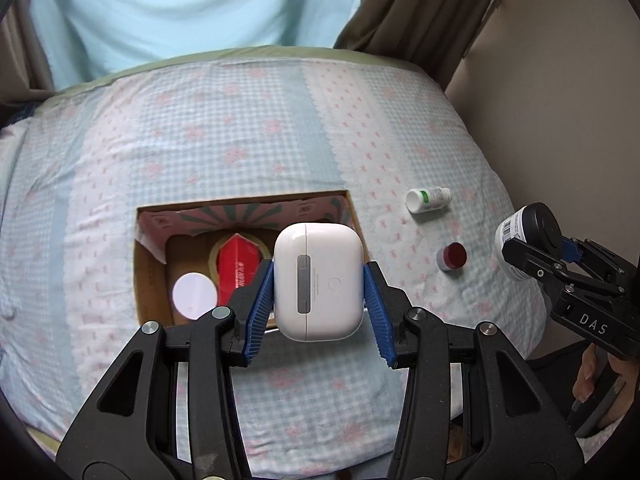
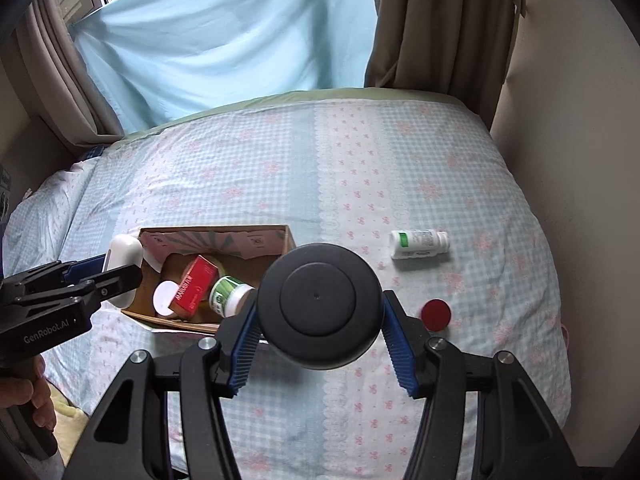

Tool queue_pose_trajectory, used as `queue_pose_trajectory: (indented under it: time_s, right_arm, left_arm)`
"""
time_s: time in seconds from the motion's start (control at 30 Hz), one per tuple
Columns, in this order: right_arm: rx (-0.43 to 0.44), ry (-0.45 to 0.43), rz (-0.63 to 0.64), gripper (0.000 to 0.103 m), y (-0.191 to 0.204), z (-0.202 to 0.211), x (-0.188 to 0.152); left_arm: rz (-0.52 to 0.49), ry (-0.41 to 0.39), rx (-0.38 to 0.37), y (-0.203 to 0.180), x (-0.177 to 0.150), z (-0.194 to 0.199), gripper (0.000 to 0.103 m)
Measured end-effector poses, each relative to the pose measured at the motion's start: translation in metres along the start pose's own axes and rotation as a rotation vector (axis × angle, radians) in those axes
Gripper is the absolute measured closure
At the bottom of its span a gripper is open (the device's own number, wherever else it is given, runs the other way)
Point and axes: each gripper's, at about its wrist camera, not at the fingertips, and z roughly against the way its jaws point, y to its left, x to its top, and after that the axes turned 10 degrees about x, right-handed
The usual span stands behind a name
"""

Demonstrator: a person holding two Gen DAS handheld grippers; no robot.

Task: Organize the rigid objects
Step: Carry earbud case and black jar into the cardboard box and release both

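Observation:
My left gripper (image 1: 319,284) is shut on a white earbud case (image 1: 318,280) and holds it above the near edge of an open cardboard box (image 1: 154,264); the case also shows in the right wrist view (image 2: 122,252). The box (image 2: 288,240) holds a red carton (image 2: 194,286), a tape roll, a white-lidded jar (image 2: 165,298) and a green-labelled bottle (image 2: 230,292). My right gripper (image 2: 318,312) is shut on a black-lidded jar (image 2: 318,300), held above the bed to the right of the box; the jar also shows in the left wrist view (image 1: 528,236).
A white bottle with a green label (image 2: 420,244) lies on its side on the checked bedspread (image 2: 400,160). A small red-lidded pot (image 2: 436,314) stands nearer me. Curtains and a wall (image 2: 580,160) bound the bed on the right.

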Motion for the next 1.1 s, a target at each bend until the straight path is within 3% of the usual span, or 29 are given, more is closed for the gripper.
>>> queue_pose_trajectory:
  time_s: [0.27, 0.53, 0.83, 1.1]
  right_arm:
    - [0.034, 0.045, -0.001, 0.050, 0.060, -0.044, 0.028]
    - [0.070, 0.135, -0.018, 0.050, 0.092, -0.113, 0.045]
    - [0.073, 0.265, -0.070, 0.050, 0.086, -0.190, 0.053]
    - [0.080, 0.361, -0.118, 0.050, 0.067, -0.245, 0.048]
  left_arm:
    - [0.051, 0.029, 0.038, 0.085, 0.009, -0.028, 0.062]
    - [0.088, 0.100, 0.074, 0.133, 0.018, -0.090, 0.062]
    - [0.130, 0.203, 0.093, 0.150, 0.027, -0.160, 0.062]
    - [0.082, 0.296, 0.113, 0.140, 0.026, -0.215, 0.062]
